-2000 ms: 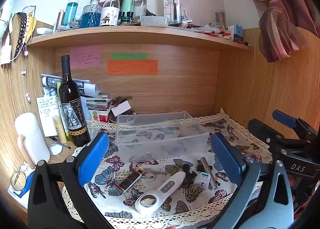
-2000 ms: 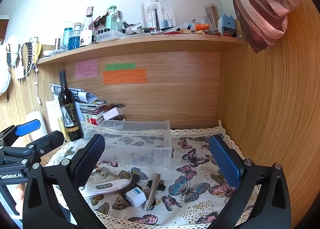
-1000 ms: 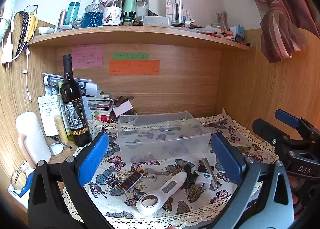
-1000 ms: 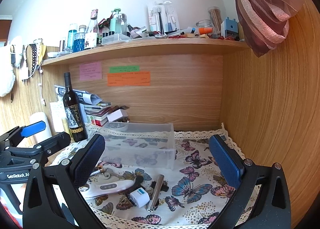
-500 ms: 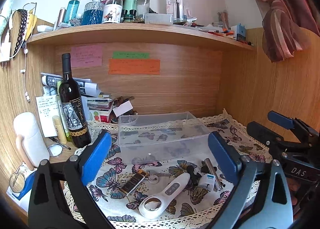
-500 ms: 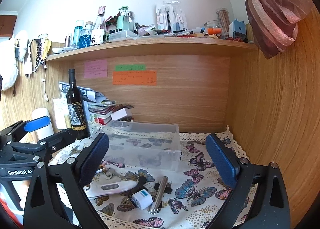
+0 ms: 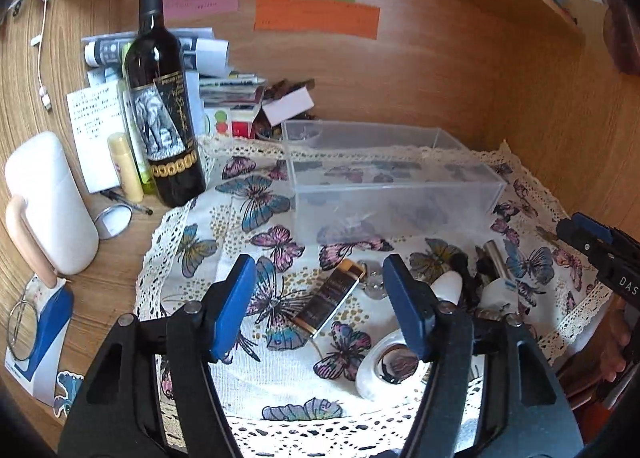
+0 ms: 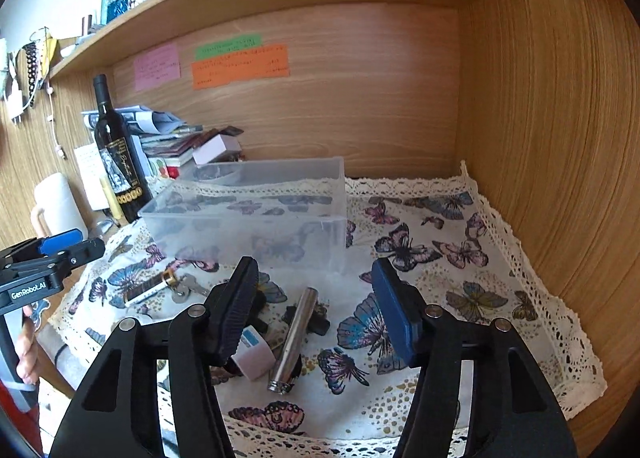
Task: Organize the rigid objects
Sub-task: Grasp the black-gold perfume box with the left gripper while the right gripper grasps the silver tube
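Both my tongs had dropped low and pushed forward over the front edge of the counter within the last half second, and their spread had narrowed from wide to about half open. Neither held anything.

My left tongs hung over the front-left part of the butterfly cloth, jaws parted on either side of the dark flat case with the gold end, not touching it. Just right of that lay the keys and the white handheld device, its round lens end toward the front edge and partly behind my right-hand pad.

Further right, my right tongs stood over the silver cylinder, which lay on the cloth pointing from the front edge toward the back. The small white box with the blue label sat just beside it, close to my left-hand pad; a black piece lay against the cylinder's far side.

Behind all of it, toward the back of the counter, the clear plastic bin appeared to have nothing in it. So no object had been put away; I judged the descent and narrowing as the set-up for two first picks, the case on the left and the cylinder on the right. The cylinder's crowded neighbours looked likely to get nudged.
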